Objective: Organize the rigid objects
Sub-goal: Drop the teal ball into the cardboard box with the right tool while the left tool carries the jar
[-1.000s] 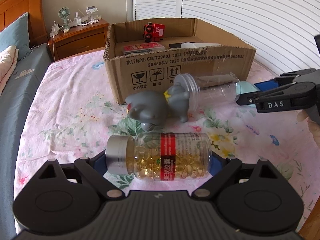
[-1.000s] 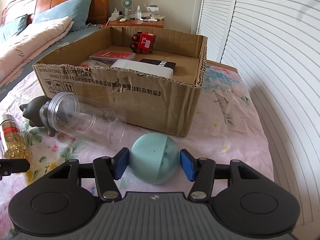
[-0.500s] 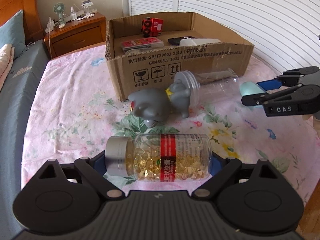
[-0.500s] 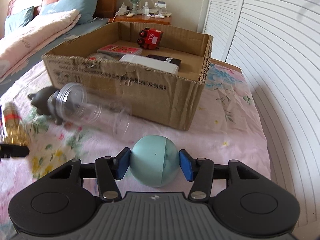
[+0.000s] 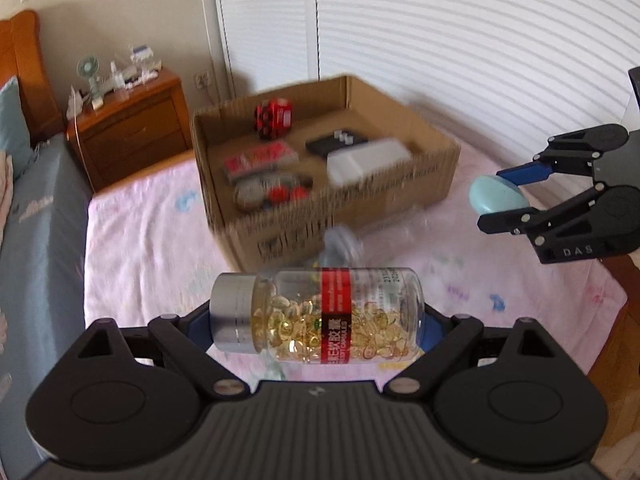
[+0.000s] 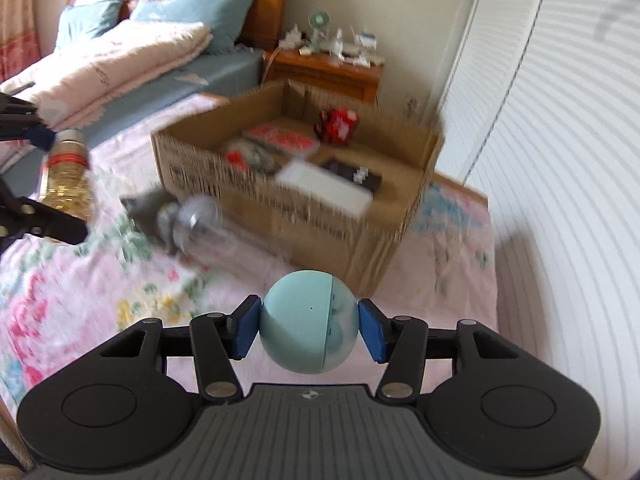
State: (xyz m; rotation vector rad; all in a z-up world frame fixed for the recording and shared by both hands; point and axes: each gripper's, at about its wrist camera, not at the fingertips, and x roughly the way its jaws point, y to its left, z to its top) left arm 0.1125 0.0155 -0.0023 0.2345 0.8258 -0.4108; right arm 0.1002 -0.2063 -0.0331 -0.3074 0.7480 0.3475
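The left gripper (image 5: 316, 320) is clamped on a clear bottle of yellow capsules (image 5: 320, 318), held sideways in the air with its silver cap (image 5: 234, 312) pointing left and a red label band around its middle. The right gripper (image 6: 310, 330) is clamped on a pale blue-green ball (image 6: 310, 322), its blue pads (image 6: 246, 328) pressing the ball's two sides, also held above the bed. Beyond both grippers, a grey toy animal (image 6: 150, 210) and a clear plastic jar (image 6: 204, 226) lie touching each other on the pink floral bedsheet (image 6: 80, 280), just in front of an open cardboard box (image 6: 400, 216). Inside the box are a red toy vehicle (image 5: 274, 117), a red flat pack (image 5: 260, 158), a black flat item (image 5: 334, 142) and a white rectangular case (image 5: 366, 160); motion blur hides finer detail. A wooden nightstand (image 5: 132, 128) stands behind.
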